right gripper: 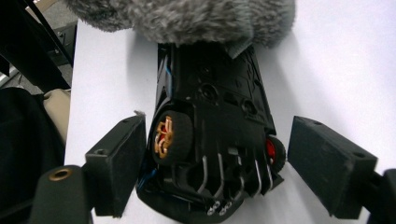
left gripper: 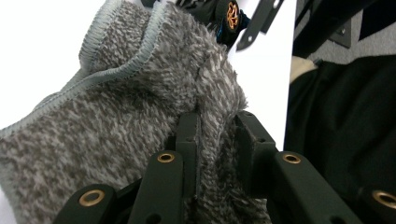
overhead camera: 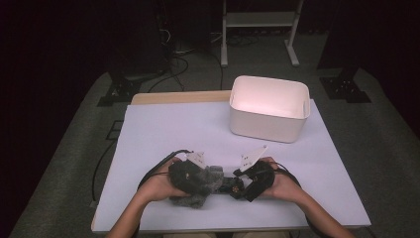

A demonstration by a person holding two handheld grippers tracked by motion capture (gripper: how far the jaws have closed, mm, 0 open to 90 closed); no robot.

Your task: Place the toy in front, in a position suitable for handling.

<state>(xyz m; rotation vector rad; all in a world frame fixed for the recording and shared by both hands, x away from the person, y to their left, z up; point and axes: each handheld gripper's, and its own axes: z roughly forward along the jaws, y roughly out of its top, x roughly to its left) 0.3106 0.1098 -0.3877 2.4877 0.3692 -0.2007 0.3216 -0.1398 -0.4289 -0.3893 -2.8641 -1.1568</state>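
A black toy car (right gripper: 219, 116) with gold-spoked wheels lies belly up on the white table, its far end tucked into a fuzzy grey cloth (right gripper: 187, 14). My right gripper (right gripper: 219, 135) is open, with a pad on either side of the car's near end and a gap on the right side. My left gripper (left gripper: 217, 123) is shut on a fold of the grey cloth (left gripper: 116, 107). In the high view, both hands meet near the front edge: the left gripper (overhead camera: 190, 178) at the cloth (overhead camera: 205, 188), the right gripper (overhead camera: 246, 186) at the car (overhead camera: 230, 186).
A white open bin (overhead camera: 267, 114) stands at the back right of the table (overhead camera: 173, 129). A white metal stand and dark equipment bases sit on the floor beyond. Cables loop from both grippers toward the front edge.
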